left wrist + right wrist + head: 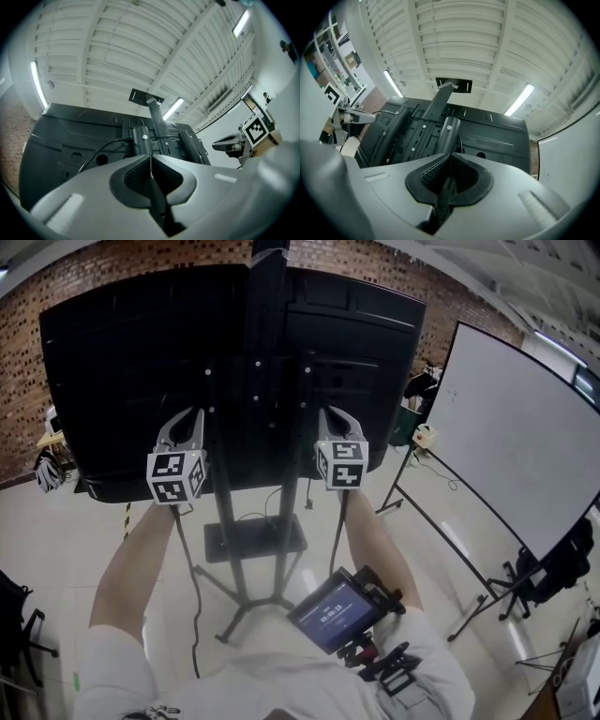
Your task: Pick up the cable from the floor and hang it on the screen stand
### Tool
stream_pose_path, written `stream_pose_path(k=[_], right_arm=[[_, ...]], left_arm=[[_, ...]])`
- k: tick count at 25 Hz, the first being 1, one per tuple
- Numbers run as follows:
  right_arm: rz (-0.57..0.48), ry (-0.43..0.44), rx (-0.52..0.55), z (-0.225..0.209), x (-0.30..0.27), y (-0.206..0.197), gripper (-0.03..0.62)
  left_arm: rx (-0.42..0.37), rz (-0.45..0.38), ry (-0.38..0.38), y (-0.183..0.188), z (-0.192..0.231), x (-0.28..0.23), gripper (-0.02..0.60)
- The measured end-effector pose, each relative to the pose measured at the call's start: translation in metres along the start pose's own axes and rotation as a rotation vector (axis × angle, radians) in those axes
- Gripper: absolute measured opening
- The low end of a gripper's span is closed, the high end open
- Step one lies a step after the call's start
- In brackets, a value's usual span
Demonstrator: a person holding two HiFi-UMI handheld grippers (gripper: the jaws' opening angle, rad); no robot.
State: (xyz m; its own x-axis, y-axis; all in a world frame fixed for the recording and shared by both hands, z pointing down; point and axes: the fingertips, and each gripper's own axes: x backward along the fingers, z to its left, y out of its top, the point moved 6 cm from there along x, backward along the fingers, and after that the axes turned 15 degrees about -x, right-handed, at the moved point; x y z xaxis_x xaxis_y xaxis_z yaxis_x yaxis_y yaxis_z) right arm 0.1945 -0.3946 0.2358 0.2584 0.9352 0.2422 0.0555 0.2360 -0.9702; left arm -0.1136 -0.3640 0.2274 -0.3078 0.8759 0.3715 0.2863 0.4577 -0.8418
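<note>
The big black screen (141,362) shows its back on a stand with a central column (267,334) and a floor base (255,538). A thin black cable (196,615) trails from below my left gripper (190,414) down to the floor. Another stretch (336,531) drops under my right gripper (333,414). In the left gripper view the cable (98,152) curves up to a post on the stand's bracket. Both grippers are raised against the screen's back, either side of the column. The left gripper (151,157) and right gripper (450,157) have pads pressed together, nothing seen between them.
A whiteboard (525,427) on a black easel stands to the right, its legs reaching toward the stand. A tablet rig (336,613) hangs at the person's chest. A dark chair (14,615) sits at the left edge. A brick wall runs behind.
</note>
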Motion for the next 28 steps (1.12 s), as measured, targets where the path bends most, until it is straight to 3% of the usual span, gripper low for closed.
stream_pose_path(k=[5,18,28], right_arm=[[0.024,0.023,-0.065,0.014,0.034,0.0,0.014],[0.091,0.054,-0.095,0.048,0.145,-0.002,0.013],[0.081,0.139,-0.134,0.046,0.196,-0.005,0.012]], left_arm=[[0.042,-0.005,-0.034,0.009,-0.018,0.022,0.009],[0.139,0.056,-0.093,0.006,-0.079,0.107,0.003],[0.131,0.103,-0.056,0.021,-0.122,0.156,0.002]])
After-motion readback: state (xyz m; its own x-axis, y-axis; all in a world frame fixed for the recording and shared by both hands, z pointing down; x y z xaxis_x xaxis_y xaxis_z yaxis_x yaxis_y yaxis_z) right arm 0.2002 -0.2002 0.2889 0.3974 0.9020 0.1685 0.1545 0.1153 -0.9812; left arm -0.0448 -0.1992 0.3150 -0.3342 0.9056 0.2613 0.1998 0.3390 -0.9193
